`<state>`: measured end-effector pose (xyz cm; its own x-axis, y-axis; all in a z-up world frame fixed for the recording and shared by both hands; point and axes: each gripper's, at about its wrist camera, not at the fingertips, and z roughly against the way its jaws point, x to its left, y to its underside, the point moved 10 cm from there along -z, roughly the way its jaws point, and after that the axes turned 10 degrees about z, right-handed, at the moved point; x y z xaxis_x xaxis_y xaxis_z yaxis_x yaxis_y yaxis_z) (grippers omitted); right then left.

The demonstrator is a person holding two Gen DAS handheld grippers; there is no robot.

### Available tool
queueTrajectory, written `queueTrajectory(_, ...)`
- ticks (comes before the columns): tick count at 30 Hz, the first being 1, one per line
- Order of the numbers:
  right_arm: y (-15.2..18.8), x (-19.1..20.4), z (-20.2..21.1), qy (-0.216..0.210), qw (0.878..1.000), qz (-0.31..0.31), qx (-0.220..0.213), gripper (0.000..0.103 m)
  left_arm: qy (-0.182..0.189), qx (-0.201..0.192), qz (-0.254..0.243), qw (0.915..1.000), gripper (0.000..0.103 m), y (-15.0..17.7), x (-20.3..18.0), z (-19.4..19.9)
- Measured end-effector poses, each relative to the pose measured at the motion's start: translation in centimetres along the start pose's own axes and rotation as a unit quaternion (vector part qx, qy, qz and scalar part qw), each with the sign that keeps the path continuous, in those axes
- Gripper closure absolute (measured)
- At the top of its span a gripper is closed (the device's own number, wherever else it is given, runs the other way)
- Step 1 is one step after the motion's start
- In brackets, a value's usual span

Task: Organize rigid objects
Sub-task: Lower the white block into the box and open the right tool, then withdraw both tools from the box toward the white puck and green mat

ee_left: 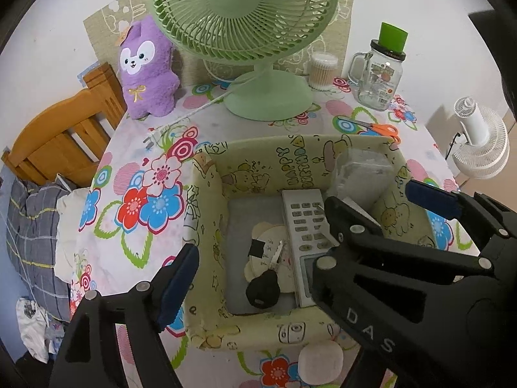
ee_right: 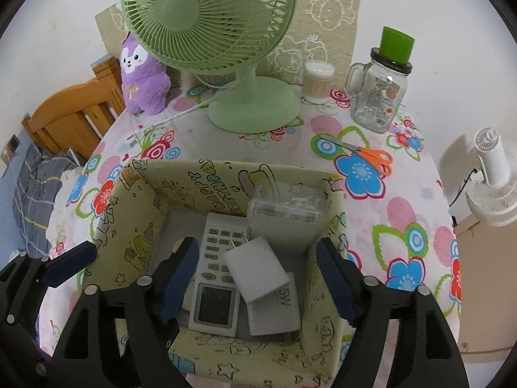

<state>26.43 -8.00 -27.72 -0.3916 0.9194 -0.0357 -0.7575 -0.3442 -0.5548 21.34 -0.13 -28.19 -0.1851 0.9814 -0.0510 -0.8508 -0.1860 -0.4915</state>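
The storage box (ee_right: 135,194), a fabric bin printed with yellow cartoon figures, sits on the flowered counter (ee_right: 404,226) at the near edge, roughly at 6 o'clock from the green desk fan (ee_right: 206,29). Inside it lie a grey remote control (ee_right: 216,278), a white power adapter (ee_right: 255,265) resting across a second white adapter (ee_right: 274,310), and a clear plastic case (ee_right: 284,213) propped in the far corner at 1 o'clock. The left wrist view also shows a black-headed key (ee_left: 263,287) lying on a cream, bear-shaped pad (ee_left: 268,242) on the box floor, at 9 o'clock from the remote. The right gripper (ee_right: 255,278) hangs over the box with its jaws spread wide, nothing pressed between them, the adapters lying loose below. The left gripper (ee_left: 300,236) is likewise wide apart and holds nothing, one finger (ee_left: 177,281) outside the box's left wall and the other above its right rim. Behind the box, orange-handled scissors (ee_right: 368,155) lie at 2 o'clock, a glass mug jar (ee_right: 378,93) with a green cap stands further back, a tub of cotton swabs (ee_right: 316,80) is just right of the fan's base, and a purple plush toy (ee_right: 142,77) leans at 10 o'clock.
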Motion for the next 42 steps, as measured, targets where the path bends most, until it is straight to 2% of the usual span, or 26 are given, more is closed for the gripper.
queueTrajectory(14, 1.8, -0.4, 3.7, 0.010, 0.999, -0.028, -0.015, 0.010, 0.024, -0.015, -0.023, 0.9993, 0.016, 1.3, -1.1, 3.0)
queueTrajectory(29, 3.1, 0.3, 8.0, 0.023, 0.998, -0.031, -0.042, 0.004, 0.032, -0.039, -0.030, 0.9983, 0.012, 2.7, -0.9, 6.8)
queueTrajectory(42, 5.2, 1.0, 11.1, 0.040, 0.997, -0.038, -0.052, 0.004, 0.046, -0.049, -0.033, 0.9972, 0.008, 4.7, -0.8, 9.3)
